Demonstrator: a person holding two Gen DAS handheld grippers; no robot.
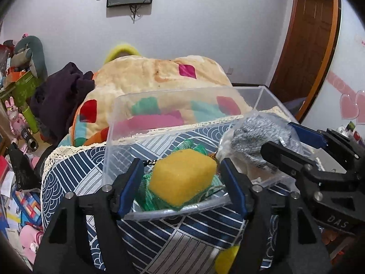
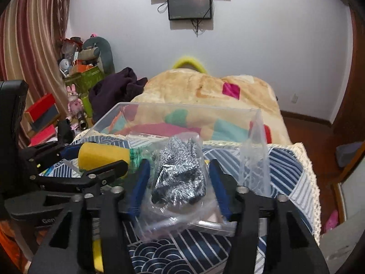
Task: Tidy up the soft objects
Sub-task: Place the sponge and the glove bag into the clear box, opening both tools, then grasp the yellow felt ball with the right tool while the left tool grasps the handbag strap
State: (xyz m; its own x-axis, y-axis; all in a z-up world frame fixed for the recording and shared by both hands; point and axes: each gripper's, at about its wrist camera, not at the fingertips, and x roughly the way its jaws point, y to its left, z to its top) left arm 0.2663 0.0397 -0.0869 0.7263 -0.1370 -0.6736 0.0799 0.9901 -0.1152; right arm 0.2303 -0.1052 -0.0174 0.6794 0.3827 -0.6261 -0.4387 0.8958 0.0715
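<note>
A clear plastic bin [image 1: 109,137] stands on a blue patterned cloth. My left gripper [image 1: 181,178] stands open over the bin's near rim, its blue pads on either side of a yellow sponge in green netting [image 1: 182,178] and apart from it. The sponge lies in the bin. My right gripper [image 2: 179,178] is also open, its pads flanking a grey knit item in a clear plastic bag [image 2: 180,171] at the bin's near right side. The bag also shows in the left wrist view [image 1: 257,137], with the right gripper [image 1: 280,137] around it. The left gripper appears in the right wrist view [image 2: 91,159].
A bed with a beige blanket [image 1: 159,75] of coloured patches lies behind the bin. A dark purple garment [image 1: 61,89] lies at its left. Toys and boxes [image 1: 20,73] clutter the left side. A wooden door [image 1: 308,45] stands at right. A yellow object [image 1: 225,260] lies below the left gripper.
</note>
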